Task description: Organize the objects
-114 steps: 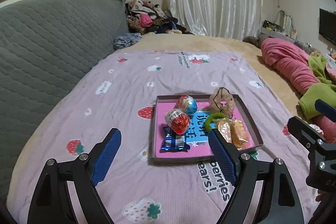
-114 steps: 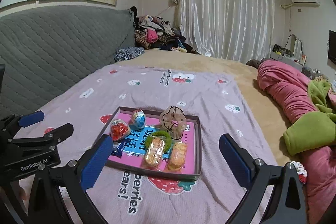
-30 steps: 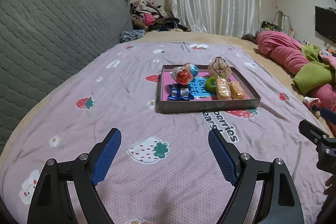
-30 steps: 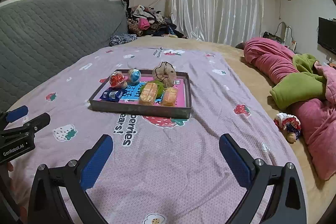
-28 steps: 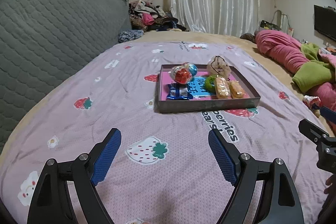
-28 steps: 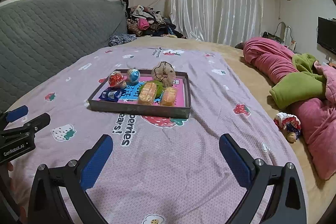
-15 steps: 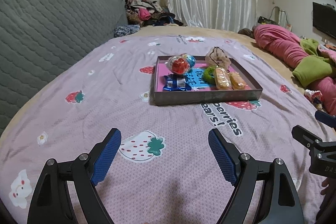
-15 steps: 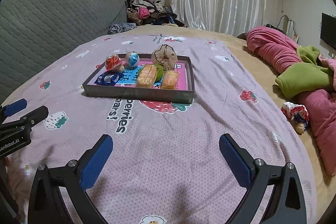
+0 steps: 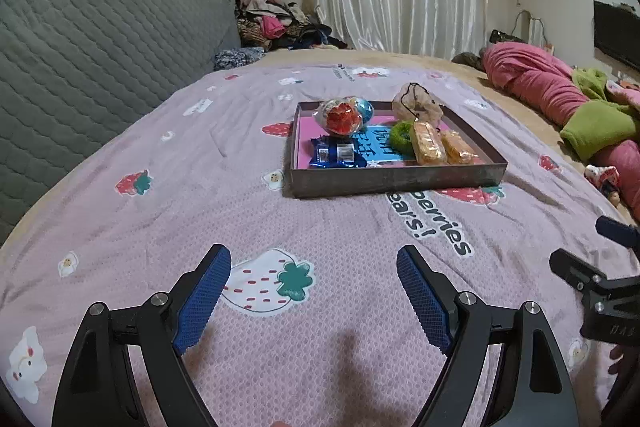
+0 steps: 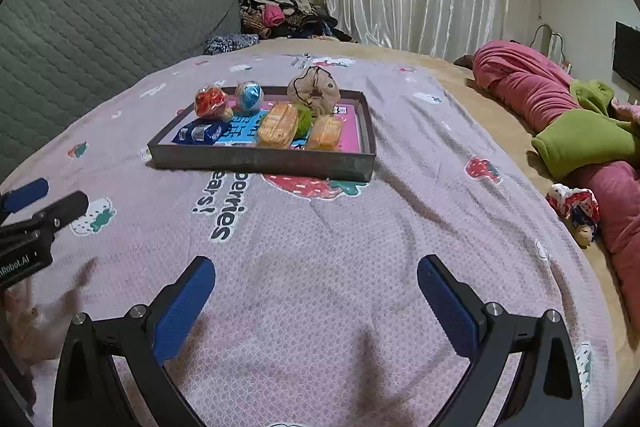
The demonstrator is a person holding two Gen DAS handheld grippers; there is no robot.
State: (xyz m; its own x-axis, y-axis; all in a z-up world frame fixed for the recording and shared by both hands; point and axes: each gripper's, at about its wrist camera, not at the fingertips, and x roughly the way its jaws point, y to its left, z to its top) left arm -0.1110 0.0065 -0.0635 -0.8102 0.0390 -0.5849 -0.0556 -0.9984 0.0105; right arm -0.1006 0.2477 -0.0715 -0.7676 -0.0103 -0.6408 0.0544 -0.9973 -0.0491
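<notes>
Progress: judged near complete; every small item in view lies inside the tray (image 9: 394, 181), none loose on the pink strawberry-print bedspread (image 9: 248, 203) around it. What remains, if anything, cannot be told from the pictures.

Container: one shallow rectangular tray, dark walls, pink floor with a blue printed panel, at centre of the left wrist view and upper centre-left of the right wrist view.

Contents:
- red foil-wrapped ball (image 9: 341, 119), far left corner of the tray.
- blue foil-wrapped ball (image 10: 249, 96), just beside the red one.
- blue snack packet (image 9: 337, 155), near left of the tray.
- green hair scrunchie (image 9: 401, 135), middle, touching the pastries.
- two wrapped orange pastries (image 9: 429, 143), side by side, near right.
- beige drawstring pouch (image 9: 417, 103), far right, against the back wall.

Tools:
- left gripper (image 9: 314, 297), lower frame, fingers spread wide, nothing between them, well short of the tray.
- right gripper (image 10: 316, 301), lower frame, fingers likewise parted and empty, low over the bedspread.
</notes>
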